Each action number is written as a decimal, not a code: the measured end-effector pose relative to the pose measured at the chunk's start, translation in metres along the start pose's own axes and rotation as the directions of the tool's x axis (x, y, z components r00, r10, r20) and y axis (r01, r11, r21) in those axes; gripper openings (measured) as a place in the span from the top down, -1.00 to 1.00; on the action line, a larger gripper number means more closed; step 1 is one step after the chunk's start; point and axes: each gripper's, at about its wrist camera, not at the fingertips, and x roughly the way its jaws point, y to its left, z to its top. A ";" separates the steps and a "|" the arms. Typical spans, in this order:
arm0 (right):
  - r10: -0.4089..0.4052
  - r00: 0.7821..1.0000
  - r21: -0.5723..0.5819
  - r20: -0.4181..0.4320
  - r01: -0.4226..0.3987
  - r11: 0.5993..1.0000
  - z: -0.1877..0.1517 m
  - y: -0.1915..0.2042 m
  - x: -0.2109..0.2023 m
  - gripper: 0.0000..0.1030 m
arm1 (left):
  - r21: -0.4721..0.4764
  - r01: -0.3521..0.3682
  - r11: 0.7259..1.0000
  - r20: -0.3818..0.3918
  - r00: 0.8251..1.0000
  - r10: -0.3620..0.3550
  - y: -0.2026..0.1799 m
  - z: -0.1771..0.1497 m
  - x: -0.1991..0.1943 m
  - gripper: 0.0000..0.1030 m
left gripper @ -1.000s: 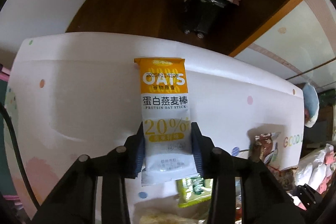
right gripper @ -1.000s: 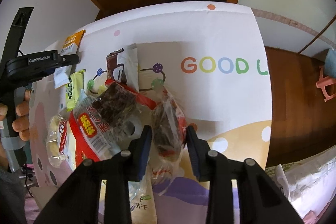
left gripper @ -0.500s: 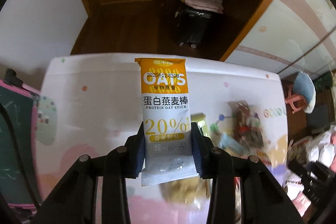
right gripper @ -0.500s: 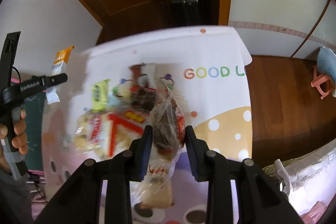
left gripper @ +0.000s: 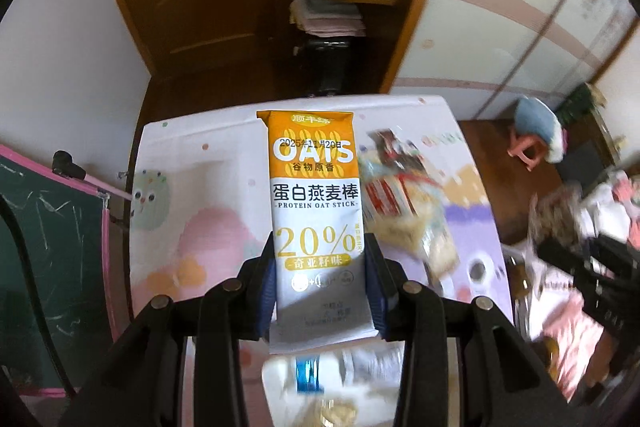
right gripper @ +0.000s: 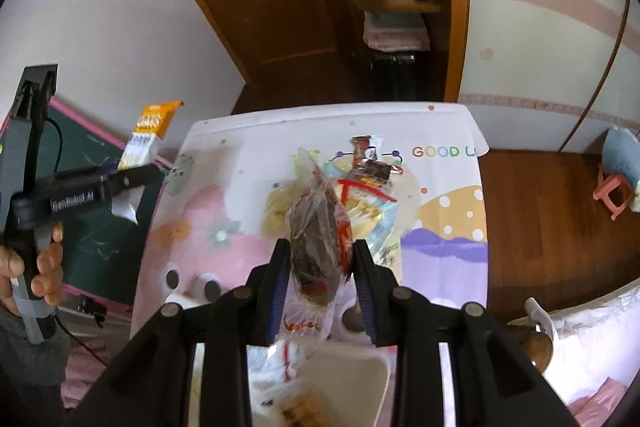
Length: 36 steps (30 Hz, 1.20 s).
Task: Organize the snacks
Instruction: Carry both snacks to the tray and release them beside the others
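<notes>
My left gripper [left gripper: 320,279] is shut on an orange-and-white oat stick packet [left gripper: 314,195] and holds it high above the table. The packet also shows in the right wrist view [right gripper: 146,135], held by the left gripper [right gripper: 132,179] at the left. My right gripper [right gripper: 320,283] is shut on a clear bag with a dark brown snack [right gripper: 318,239], lifted above the table. A pile of snack packets [right gripper: 360,195] lies on the colourful tablecloth [right gripper: 444,255]; the pile is blurred in the left wrist view [left gripper: 404,203].
A white bin [right gripper: 344,379] holding some packets sits at the near table edge below my right gripper; it is blurred in the left wrist view [left gripper: 340,379]. A green chalkboard [left gripper: 48,267] stands left of the table. A pink stool [right gripper: 614,191] stands on the wood floor at right.
Both grippers have risen and pulled back from the table with their packets. The table looks smaller, and the white bin has come into view below.
</notes>
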 end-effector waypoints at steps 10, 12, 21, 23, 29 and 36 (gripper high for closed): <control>-0.076 0.993 -0.051 0.088 0.081 0.995 -0.069 0.057 -0.063 0.39 | 0.082 0.044 0.996 0.037 0.998 -0.047 -0.026 -0.118 -0.062 0.28; -0.112 0.988 -0.053 0.105 0.118 0.992 -0.083 0.066 -0.070 0.39 | 0.081 0.064 0.995 0.033 0.997 -0.067 -0.032 -0.138 -0.065 0.28; -0.196 0.973 -0.033 0.121 0.202 0.979 -0.137 0.087 -0.074 0.39 | 0.061 0.029 0.998 0.012 0.999 -0.029 -0.033 -0.200 -0.042 0.28; -0.178 0.981 -0.020 0.082 0.180 0.983 -0.147 0.086 -0.066 0.39 | 0.062 0.028 0.998 -0.008 1.000 -0.027 -0.032 -0.210 -0.031 0.28; -0.151 0.986 0.009 -0.064 0.152 0.988 -0.183 0.085 -0.029 0.39 | 0.080 0.005 0.997 -0.066 0.998 0.001 -0.034 -0.233 -0.007 0.28; -0.120 0.981 -0.002 -0.152 0.121 0.993 -0.204 0.098 -0.007 0.38 | 0.076 0.000 0.997 -0.113 0.994 0.008 -0.033 -0.244 0.003 0.25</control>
